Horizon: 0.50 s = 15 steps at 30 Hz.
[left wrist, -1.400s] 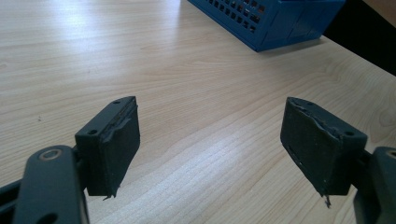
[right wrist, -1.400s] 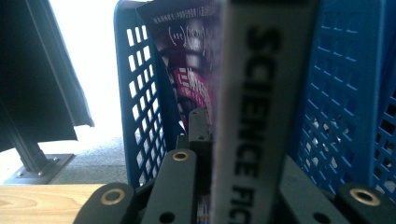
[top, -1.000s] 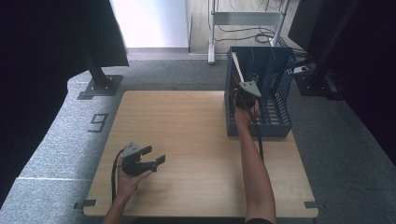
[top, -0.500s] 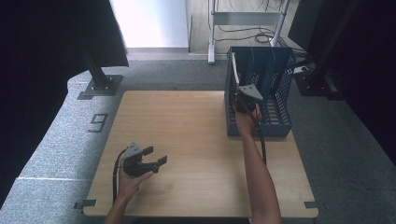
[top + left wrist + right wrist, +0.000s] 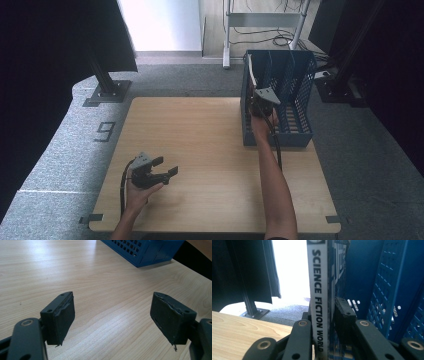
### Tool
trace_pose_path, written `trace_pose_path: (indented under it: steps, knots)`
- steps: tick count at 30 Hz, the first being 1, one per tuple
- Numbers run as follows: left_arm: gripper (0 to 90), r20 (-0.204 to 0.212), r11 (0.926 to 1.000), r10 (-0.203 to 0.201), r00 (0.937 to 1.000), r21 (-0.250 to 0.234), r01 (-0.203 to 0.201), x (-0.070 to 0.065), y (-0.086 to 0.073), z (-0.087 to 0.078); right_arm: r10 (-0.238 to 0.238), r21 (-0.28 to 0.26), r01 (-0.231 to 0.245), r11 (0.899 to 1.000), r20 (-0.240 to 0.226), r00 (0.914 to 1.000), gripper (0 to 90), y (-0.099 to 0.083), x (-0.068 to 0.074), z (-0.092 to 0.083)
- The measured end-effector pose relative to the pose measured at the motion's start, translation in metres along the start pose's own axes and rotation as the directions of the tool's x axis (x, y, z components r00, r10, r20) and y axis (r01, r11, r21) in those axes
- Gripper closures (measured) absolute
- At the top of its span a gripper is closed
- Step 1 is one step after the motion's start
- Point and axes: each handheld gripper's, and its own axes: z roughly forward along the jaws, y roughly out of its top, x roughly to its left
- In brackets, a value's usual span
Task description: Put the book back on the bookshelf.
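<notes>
Between my right tool's (image 5: pixel 328 315) jaws sat a book (image 5: pixel 319 290), its white spine reading SCIENCE FICTION WORLD, clamped upright inside the blue basket (image 5: pixel 300 80) at the worktop's (image 5: pixel 200 135) far right. Since the earlier frame that tool had barely shifted; its jaws had eased slightly, the book between them. My left tool (image 5: pixel 157 172) stayed low near the front, jaws wide apart.
</notes>
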Motion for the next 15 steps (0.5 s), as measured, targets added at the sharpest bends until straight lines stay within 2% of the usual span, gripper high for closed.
trace_pose_path:
  steps: [10, 15]
  knots:
    - [19.9, -0.001, 1.0, -0.001, 1.0, -0.002, 0.001, 0.0007, 0.0, -0.0008, -0.013, 0.003, 0.013, 1.0, -0.016, 0.9998, 68.1, 0.0, 0.0034, 0.0035]
    - [19.9, 0.001, 1.0, 0.001, 1.0, -0.003, -0.001, 0.0001, 0.0005, -0.0012, -0.015, 0.024, 0.016, 1.0, -0.042, 0.999, 58.3, -0.0012, 0.0051, 0.0025]
